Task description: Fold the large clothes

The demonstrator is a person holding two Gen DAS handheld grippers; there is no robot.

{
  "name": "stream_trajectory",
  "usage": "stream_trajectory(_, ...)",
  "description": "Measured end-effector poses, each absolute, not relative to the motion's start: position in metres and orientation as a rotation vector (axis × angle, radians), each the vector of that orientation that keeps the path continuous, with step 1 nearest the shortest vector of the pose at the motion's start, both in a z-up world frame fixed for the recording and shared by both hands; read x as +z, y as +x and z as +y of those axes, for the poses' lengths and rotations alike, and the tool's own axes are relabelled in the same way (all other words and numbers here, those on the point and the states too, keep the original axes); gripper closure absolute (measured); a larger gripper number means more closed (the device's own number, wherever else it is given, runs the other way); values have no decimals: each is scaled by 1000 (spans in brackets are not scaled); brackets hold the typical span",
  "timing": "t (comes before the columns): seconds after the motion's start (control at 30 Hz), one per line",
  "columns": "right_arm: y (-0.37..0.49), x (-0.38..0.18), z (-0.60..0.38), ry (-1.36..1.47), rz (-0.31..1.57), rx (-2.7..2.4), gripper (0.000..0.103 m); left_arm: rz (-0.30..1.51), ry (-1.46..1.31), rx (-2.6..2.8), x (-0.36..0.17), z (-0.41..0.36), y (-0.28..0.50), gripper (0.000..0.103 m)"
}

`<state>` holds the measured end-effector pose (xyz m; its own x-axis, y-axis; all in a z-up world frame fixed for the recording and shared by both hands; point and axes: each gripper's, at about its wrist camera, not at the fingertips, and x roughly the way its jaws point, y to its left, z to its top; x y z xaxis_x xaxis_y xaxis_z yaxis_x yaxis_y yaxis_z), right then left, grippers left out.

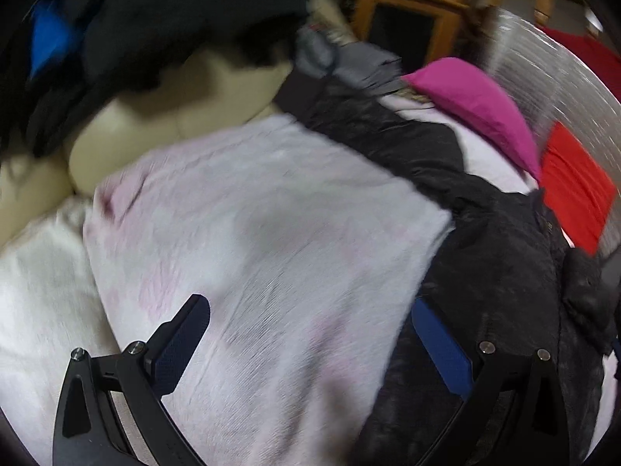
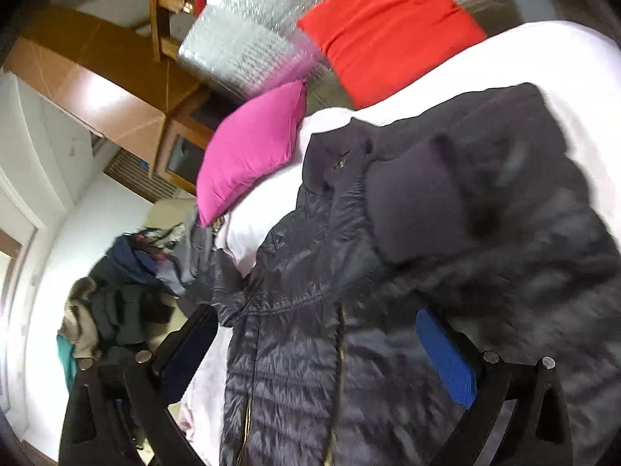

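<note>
A dark quilted puffer jacket (image 2: 388, 272) lies spread on a pale pink bed cover (image 2: 271, 202), collar toward the pillows and one sleeve folded across its chest. My right gripper (image 2: 314, 334) hovers over the jacket's front, jaws wide open with nothing pressed between the blue pads (image 2: 446, 357). In the left wrist view the same jacket (image 1: 485, 240) runs along the right side of the cover (image 1: 252, 213). My left gripper (image 1: 310, 330) stands open above the bare cover, its right finger (image 1: 442, 345) at the jacket's edge.
A magenta pillow (image 2: 252, 143) and a red pillow (image 2: 388, 35) lean on a silvery headboard (image 2: 248, 39). A heap of dark clothes (image 2: 128, 287) lies on a cream chair (image 1: 155, 116) beside the bed. Wooden furniture (image 2: 97, 77) stands behind.
</note>
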<state>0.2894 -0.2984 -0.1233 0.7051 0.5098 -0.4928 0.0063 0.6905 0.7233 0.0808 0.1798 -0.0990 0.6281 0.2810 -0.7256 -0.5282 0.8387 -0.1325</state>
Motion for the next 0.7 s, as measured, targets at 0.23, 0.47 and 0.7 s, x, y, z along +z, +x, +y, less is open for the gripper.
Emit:
stream_trajectory(0.23,215,-122,-345,672,641,216,0,755,70,197,-47,51,142,0)
stream_trajectory(0.47,171,-122,-376,696,548,245,0,758,388,-83,-43,-117,216,0)
stream_trajectory(0.7,149,-140,-394,735,446,271,0,715,632,-288,-78,-219,257,0)
